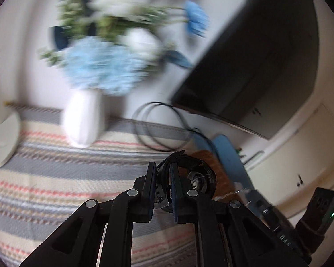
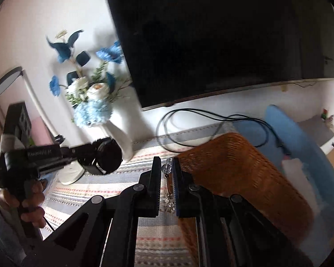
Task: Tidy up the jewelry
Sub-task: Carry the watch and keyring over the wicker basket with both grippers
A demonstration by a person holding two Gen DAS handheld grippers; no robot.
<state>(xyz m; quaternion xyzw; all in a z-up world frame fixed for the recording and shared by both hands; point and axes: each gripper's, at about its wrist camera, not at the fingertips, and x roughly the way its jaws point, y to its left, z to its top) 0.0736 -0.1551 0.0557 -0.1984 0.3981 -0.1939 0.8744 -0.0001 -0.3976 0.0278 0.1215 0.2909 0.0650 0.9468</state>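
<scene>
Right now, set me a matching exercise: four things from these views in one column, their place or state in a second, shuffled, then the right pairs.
Things:
1. black wristwatch
2. clear bead bracelet
3. woven basket
4. white vase

Places or states:
A. stands on the striped cloth, holding blue and white flowers
B. clamped in the left gripper
C. brown, just right of the right gripper
D. pinched between the right gripper's fingers

Pairs: 1-B, 2-D, 3-C, 4-A
</scene>
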